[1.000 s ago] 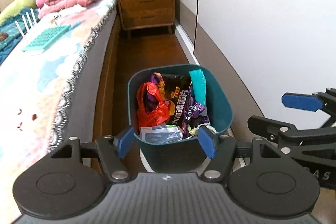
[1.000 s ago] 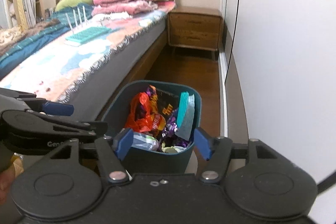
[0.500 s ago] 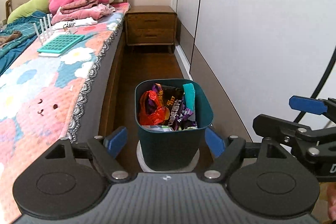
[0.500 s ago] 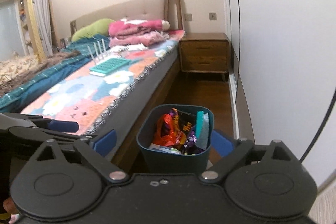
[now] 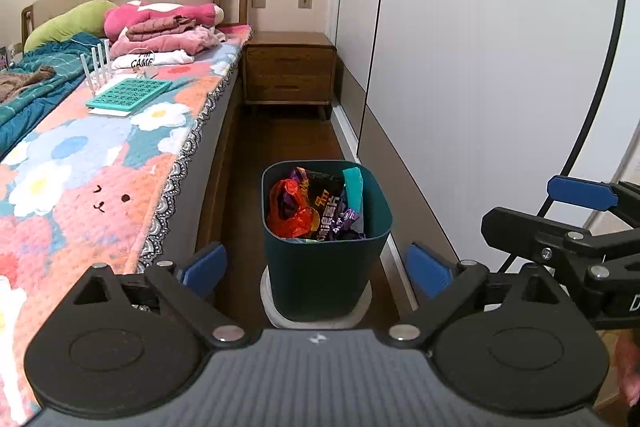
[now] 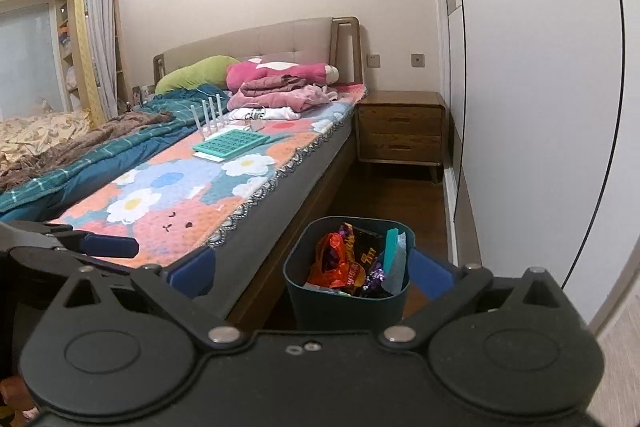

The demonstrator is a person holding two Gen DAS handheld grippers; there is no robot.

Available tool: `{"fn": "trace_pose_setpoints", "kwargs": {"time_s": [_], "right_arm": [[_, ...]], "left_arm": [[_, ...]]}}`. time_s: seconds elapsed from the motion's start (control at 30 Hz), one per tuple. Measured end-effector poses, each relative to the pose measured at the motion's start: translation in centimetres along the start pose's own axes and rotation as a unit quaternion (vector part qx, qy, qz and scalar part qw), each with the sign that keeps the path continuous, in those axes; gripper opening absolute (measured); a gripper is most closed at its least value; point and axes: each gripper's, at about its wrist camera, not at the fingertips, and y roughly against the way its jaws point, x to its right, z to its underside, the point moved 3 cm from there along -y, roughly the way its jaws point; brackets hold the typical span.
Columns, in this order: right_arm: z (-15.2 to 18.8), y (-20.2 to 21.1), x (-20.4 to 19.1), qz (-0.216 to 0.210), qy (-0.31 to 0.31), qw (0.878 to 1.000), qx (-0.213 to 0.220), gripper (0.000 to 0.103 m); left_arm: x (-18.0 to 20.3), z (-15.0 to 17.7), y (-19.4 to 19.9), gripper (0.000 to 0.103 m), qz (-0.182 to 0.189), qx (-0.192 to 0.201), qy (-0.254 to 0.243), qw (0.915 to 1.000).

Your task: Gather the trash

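Observation:
A dark teal bin (image 5: pixel 320 279) stands on the wooden floor between the bed and the wardrobe, filled with snack wrappers and a red bag (image 5: pixel 296 211). My left gripper (image 5: pixel 316 267) hangs in front of and above it, its jaws opening wide with nothing between the blue pads. In the right wrist view the same bin (image 6: pixel 344 311) with its wrappers (image 6: pixel 352 263) sits below my right gripper (image 6: pixel 312 273), which is open and empty. Each gripper's fingers (image 5: pixel 578 191) show at the edge of the other's view.
A bed (image 5: pixel 120 155) with a floral cover runs along the left, carrying a teal grid tray (image 5: pixel 128 93) and folded pink clothes (image 5: pixel 160 35). A wooden nightstand (image 5: pixel 290 69) stands behind the bin. White wardrobe doors (image 5: pixel 480 67) line the right. A round white base (image 5: pixel 360 311) lies under the bin.
Both grippers have pulled back and up from the bin, which now looks smaller and farther. Both pairs of jaws have spread wider. The wrappers stay in the bin.

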Motion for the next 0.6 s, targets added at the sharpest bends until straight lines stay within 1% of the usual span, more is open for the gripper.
{"fn": "trace_pose_setpoints", "kwargs": {"time_s": [0.3, 0.6], "right_arm": [[0.1, 1.2, -0.3, 0.001, -0.006, 1.000, 0.008, 0.103], [-0.1, 1.9, -0.1, 0.004, -0.012, 1.000, 0.014, 0.103]], "left_arm": [[-0.3, 0.0, 2.4, 0.098, -0.003, 0.017, 0.002, 0.9999], [-0.4, -0.1, 3.9, 0.098, -0.006, 0.029, 0.004, 0.9996]]}}
